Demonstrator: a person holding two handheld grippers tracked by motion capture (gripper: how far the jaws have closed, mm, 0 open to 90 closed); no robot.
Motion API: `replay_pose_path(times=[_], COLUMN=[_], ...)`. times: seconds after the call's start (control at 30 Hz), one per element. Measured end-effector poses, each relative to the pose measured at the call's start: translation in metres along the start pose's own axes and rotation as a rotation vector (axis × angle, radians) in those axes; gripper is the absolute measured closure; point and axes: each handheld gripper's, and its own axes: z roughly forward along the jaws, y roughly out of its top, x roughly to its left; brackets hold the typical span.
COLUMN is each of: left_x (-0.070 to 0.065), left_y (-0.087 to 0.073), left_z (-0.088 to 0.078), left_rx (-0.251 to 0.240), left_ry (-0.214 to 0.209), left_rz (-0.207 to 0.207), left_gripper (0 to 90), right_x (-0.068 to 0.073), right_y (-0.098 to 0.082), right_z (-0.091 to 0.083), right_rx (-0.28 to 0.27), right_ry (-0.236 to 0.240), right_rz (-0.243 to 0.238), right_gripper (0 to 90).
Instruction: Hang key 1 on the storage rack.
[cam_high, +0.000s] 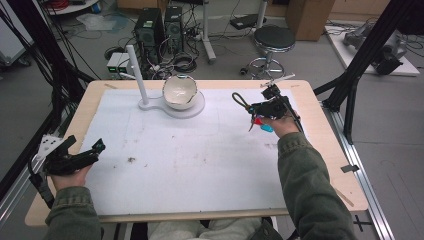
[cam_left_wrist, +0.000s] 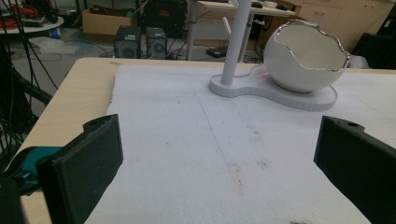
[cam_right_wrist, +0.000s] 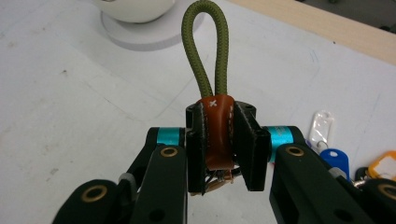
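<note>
My right gripper is lifted above the right half of the white mat. It is shut on a keychain, its jaws pressing the brown leather wrap. The olive cord loop sticks out beyond the fingertips, toward the white stand. Coloured key tags hang under the hand; in the right gripper view a blue tag and a white one show at the right. My left gripper rests low at the table's left edge, open, with nothing between its fingers.
A white stand base with an upright post carries a broken-egg-shaped white bowl at the back of the mat. Dark specks lie on the mat. A stool and computer towers stand beyond the table.
</note>
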Motion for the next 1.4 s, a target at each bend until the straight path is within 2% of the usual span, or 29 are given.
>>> replay_pose_path(times=[0.1,0.87,1.17,1.4], left_x=[0.0,0.002,0.002,0.002], left_y=[0.0,0.0,0.0,-0.001], left_z=[0.0,0.0,0.0,0.001], left_rx=[-0.001,-0.007,-0.009,0.001], left_ry=[-0.002,-0.007,-0.005,-0.008], left_rz=[-0.002,-0.02,-0.019,-0.021], left_gripper=[1.7,1.7,1.8,1.7], right_x=[0.006,0.052,0.067,0.077], right_y=[0.006,0.052,0.071,0.082], right_z=[-0.001,0.0,0.003,0.007], right_rx=[-0.009,-0.035,-0.054,-0.047], right_ry=[0.003,0.051,0.087,0.095], right_rz=[0.001,-0.09,-0.097,-0.117], right_gripper=[75.2,75.1,75.1,75.1])
